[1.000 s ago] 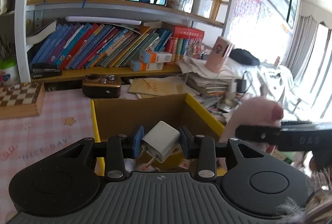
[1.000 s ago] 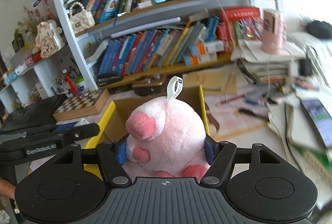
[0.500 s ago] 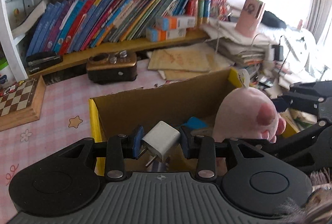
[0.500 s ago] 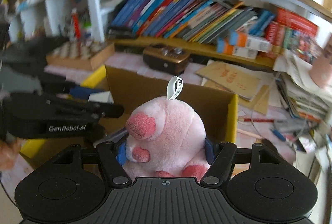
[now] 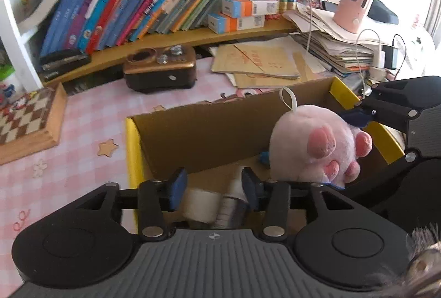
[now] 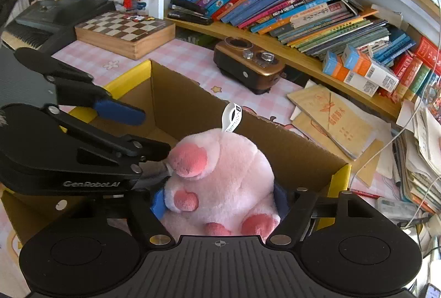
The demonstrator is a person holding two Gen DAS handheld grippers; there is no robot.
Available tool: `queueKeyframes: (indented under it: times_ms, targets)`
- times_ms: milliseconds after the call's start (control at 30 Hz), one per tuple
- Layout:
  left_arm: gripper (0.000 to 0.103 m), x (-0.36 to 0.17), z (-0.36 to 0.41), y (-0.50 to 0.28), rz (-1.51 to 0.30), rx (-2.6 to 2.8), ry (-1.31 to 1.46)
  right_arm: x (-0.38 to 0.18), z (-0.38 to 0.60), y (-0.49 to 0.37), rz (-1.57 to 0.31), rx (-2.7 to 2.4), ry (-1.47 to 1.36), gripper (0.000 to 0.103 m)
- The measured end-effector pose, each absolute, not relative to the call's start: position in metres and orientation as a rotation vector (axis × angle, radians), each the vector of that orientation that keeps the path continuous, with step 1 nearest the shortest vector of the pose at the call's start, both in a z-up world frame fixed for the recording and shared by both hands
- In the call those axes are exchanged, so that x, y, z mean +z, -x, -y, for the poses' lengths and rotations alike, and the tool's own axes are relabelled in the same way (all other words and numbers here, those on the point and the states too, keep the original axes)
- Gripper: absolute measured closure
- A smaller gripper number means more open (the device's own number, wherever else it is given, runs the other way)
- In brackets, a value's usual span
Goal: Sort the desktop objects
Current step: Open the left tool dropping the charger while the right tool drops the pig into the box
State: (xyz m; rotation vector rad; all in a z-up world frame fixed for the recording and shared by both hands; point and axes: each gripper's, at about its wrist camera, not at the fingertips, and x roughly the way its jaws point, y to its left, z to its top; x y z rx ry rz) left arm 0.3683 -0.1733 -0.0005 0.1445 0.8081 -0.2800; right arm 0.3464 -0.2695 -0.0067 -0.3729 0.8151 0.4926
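A cardboard box (image 5: 132, 146) with yellow flap edges stands open on the pink checked tabletop. My left gripper (image 5: 213, 186) hangs over its near left corner. Its jaws are opening and hold nothing. Below them in the box lie white things (image 5: 201, 204); I cannot tell which is the charger. My right gripper (image 6: 220, 201) holds a pink plush toy (image 6: 220, 176) inside the box (image 6: 275, 129). Its jaws are opening, with the pads still against the toy's sides. The same toy (image 5: 317, 143) shows at the right of the left wrist view. The left gripper (image 6: 143, 132) sits just left of the toy.
Behind the box stand a brown radio (image 5: 160, 71), a wooden chessboard case (image 5: 27, 118) and loose brown envelopes (image 5: 259, 63). A shelf of books (image 6: 275, 5) runs along the back. Paper stacks and cables crowd the right; a dark keyboard (image 6: 41, 19) lies far left.
The left jaws have parted and the white charger has left them. Both grippers have sunk toward the box. The plush has come lower inside the box, close beside the left gripper.
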Motion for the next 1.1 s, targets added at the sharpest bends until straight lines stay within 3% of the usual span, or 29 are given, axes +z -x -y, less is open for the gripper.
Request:
queueKeyframes:
  times_ms: [133,233,333,833,1100]
  targets:
    - [0.025,0.012,0.165,-0.36,-0.735,-0.277,-0.114,-0.006,0.27,-0.35,-0.803,0.494,0.366,0.024]
    - [0.018,0.023,0.163,-0.352,-0.678,-0.281,-0.117,-0.003,0.269,-0.348,-0.776,0.489,0.373,0.019]
    - [0.015,0.032,0.159,-0.343,-0.635,-0.282,-0.102,0.002,0.267,-0.345,-0.743,0.499,0.369,0.014]
    - [0.0,0.074,0.119,-0.272,-0.464,-0.167,-0.055,0.034,0.283,-0.308,-0.628,0.412,0.189,0.014]
    - [0.0,0.086,0.084,-0.226,-0.404,-0.082,-0.05,0.059,0.299,-0.264,-0.546,0.318,0.063,0.014]
